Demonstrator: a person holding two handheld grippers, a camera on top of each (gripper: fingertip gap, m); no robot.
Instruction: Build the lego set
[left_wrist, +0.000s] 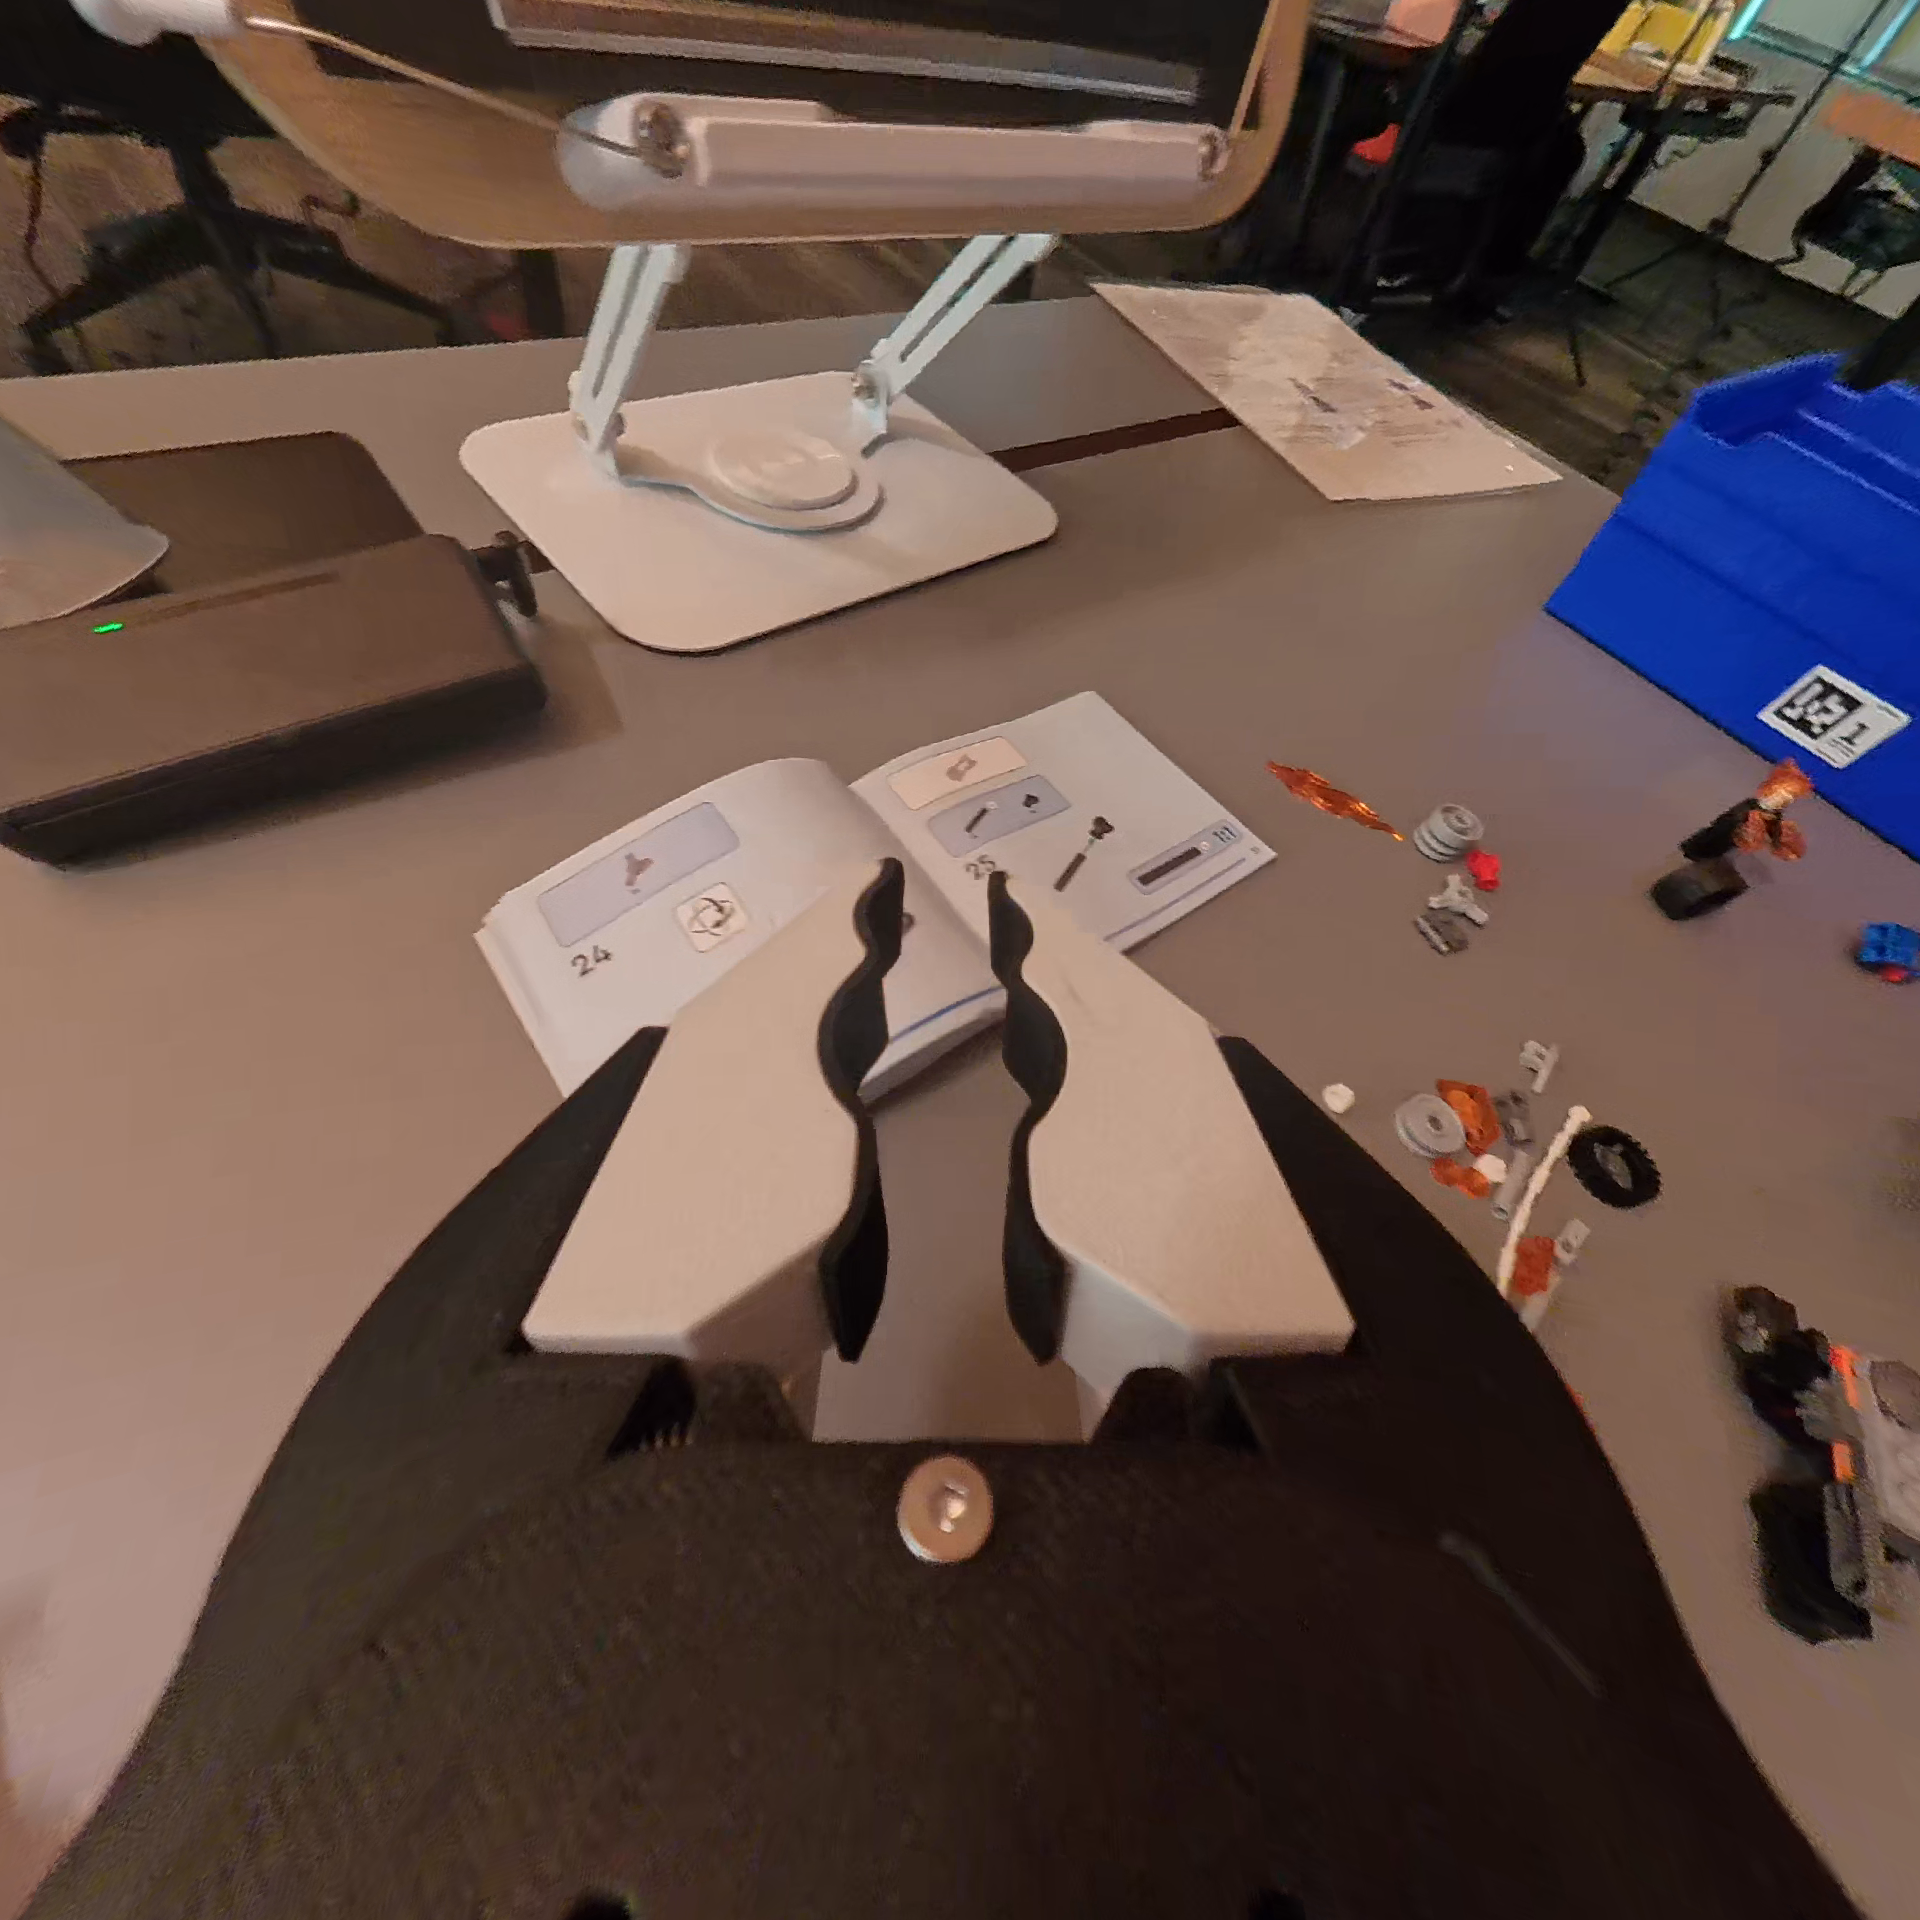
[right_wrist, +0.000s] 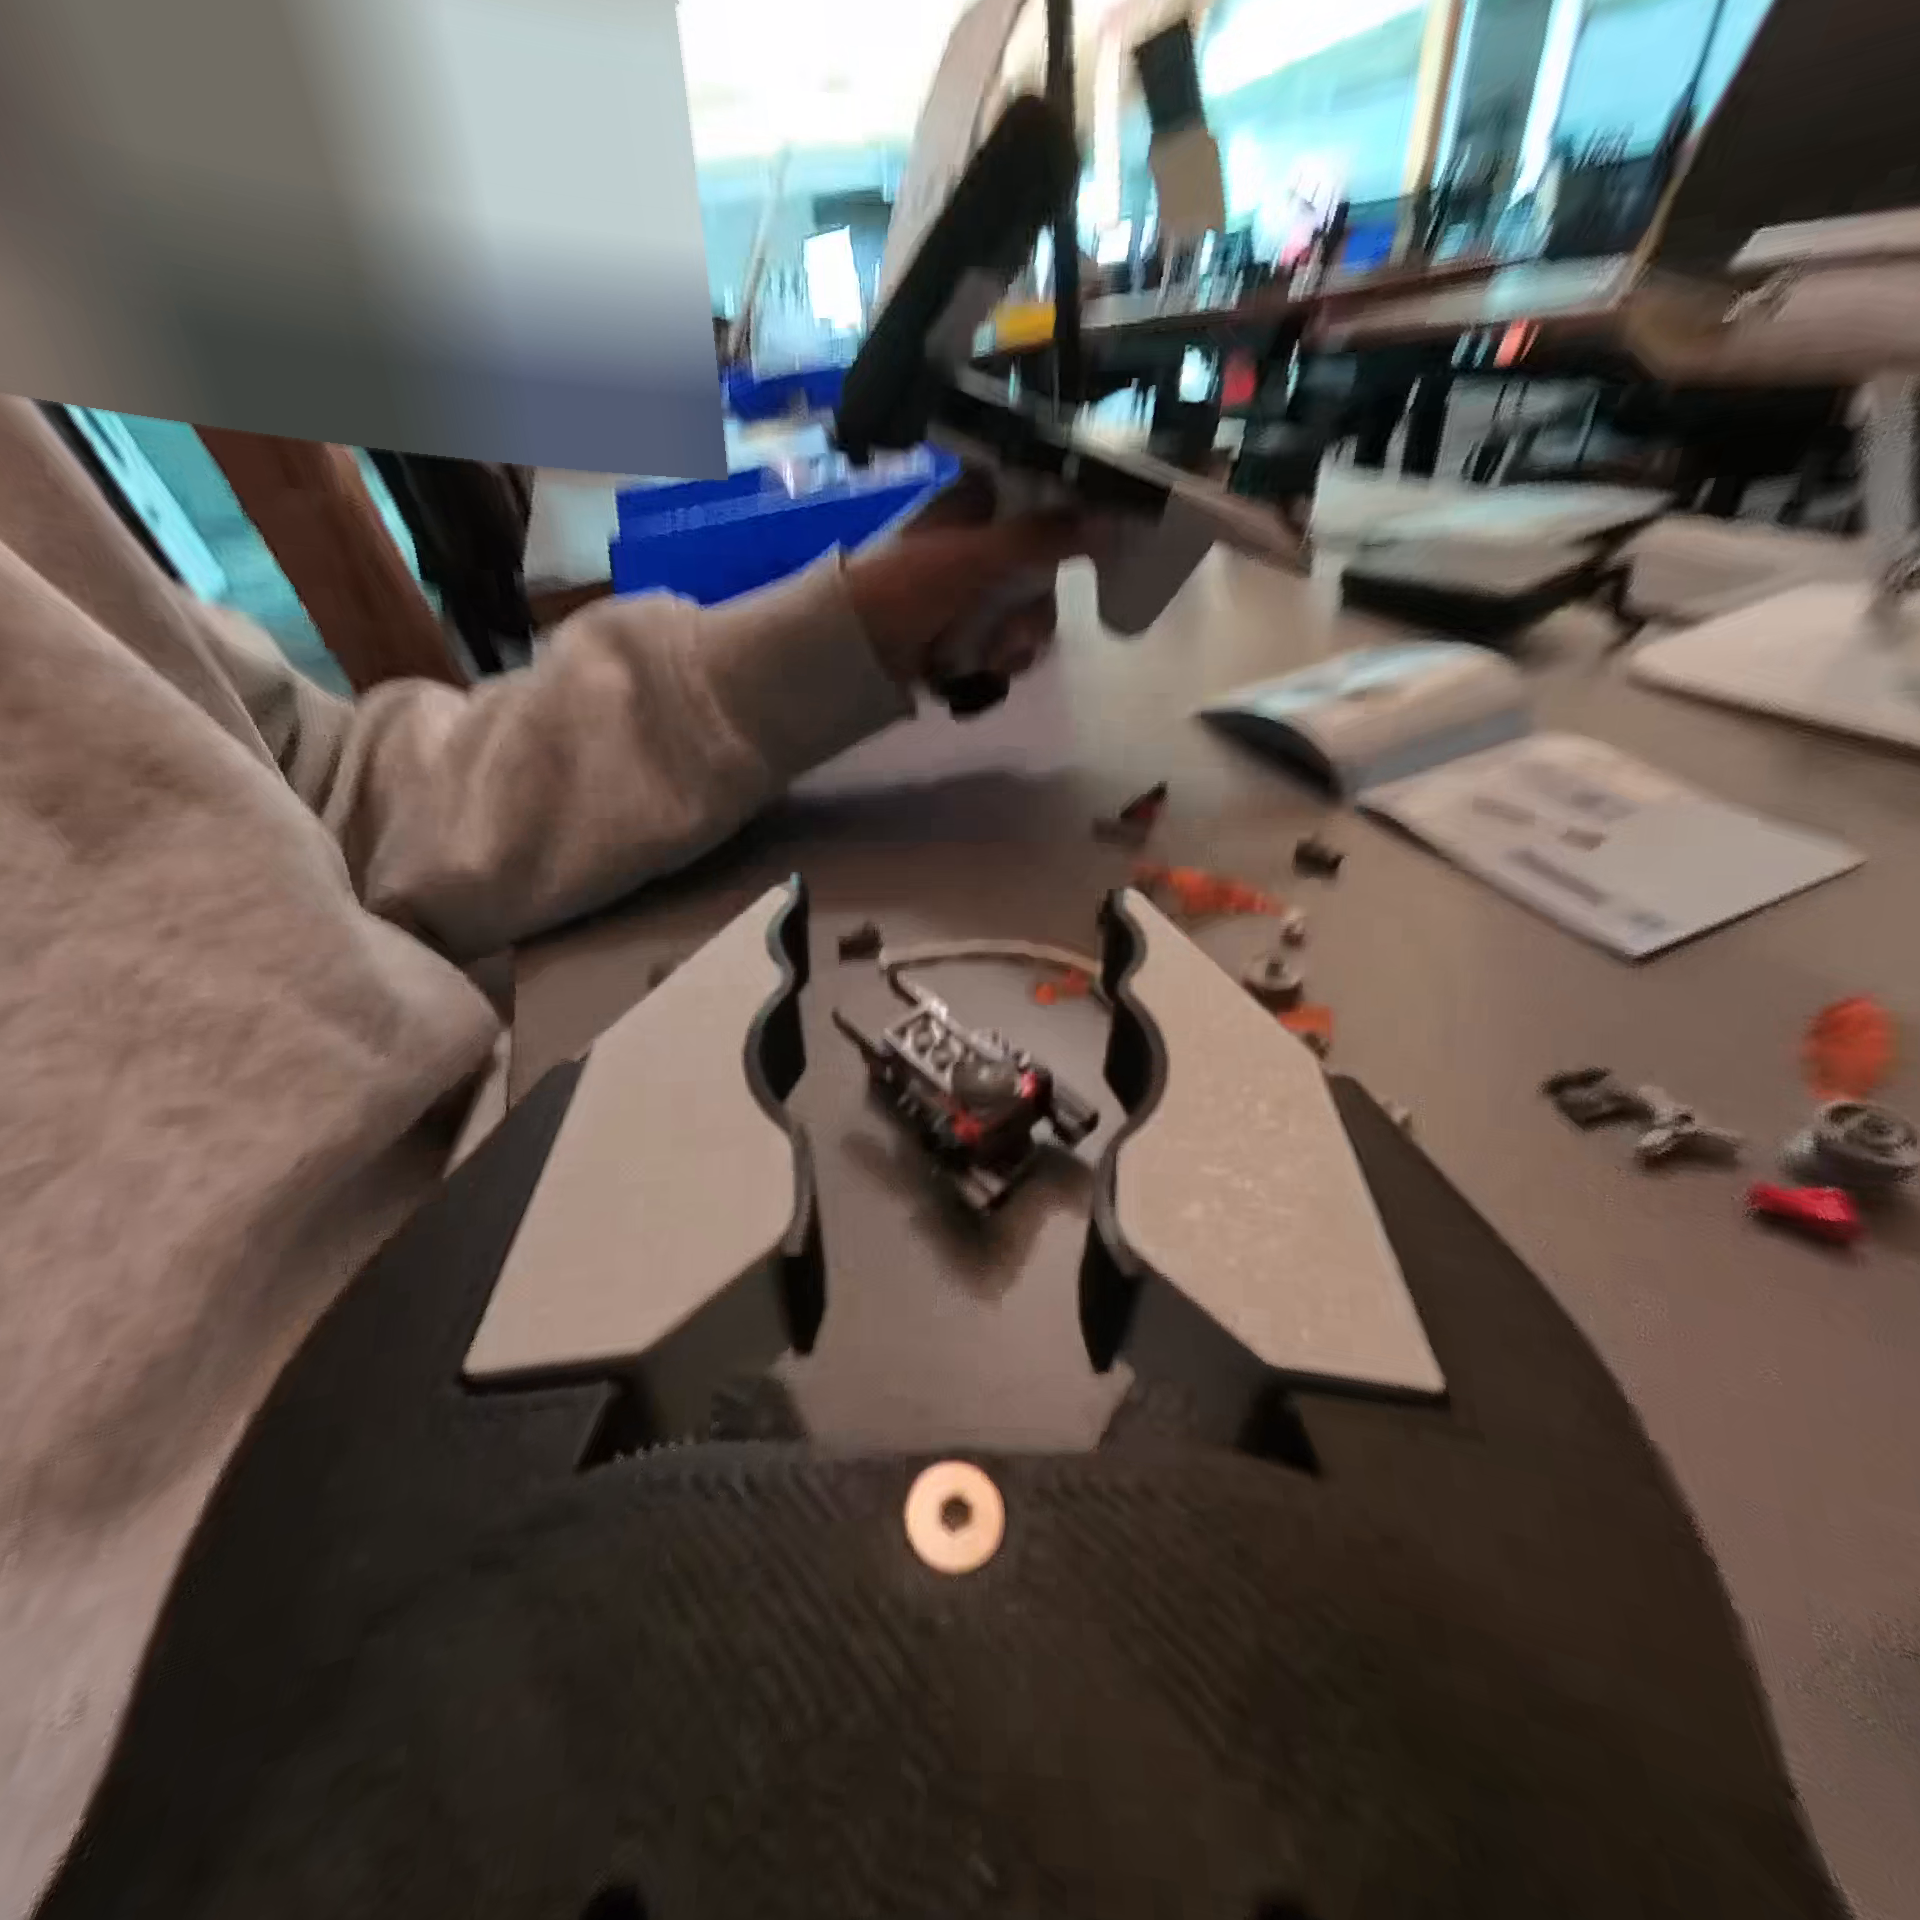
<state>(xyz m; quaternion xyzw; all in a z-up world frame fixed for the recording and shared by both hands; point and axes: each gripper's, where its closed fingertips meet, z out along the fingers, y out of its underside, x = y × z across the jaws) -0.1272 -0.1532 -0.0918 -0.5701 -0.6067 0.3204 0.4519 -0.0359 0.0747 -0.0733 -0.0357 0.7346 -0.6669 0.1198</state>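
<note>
right gripper (right_wrist: 951, 914) jaws wide, empty — half-built lego model (right_wrist: 961, 1091) (black, grey, red) lies on table (right_wrist: 1455, 1039) between fingers, touching neither. left gripper (left_wrist: 940, 878) jaws narrow, empty, above open instruction booklet (left_wrist: 790, 831) — loose pieces (left_wrist: 1486, 1143) well right of it.

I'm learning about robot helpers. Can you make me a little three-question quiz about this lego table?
1. True or false: the left gripper holds a lego piece.
2. What lies between the right gripper fingers' line of sight: A) the part-built lego model, B) a cup, C) a ball?
3. What colour is the bin beside the loose pieces?

Key: 1 false, it is open and empty over the instruction booklet. 2 A. 3 blue.
</note>
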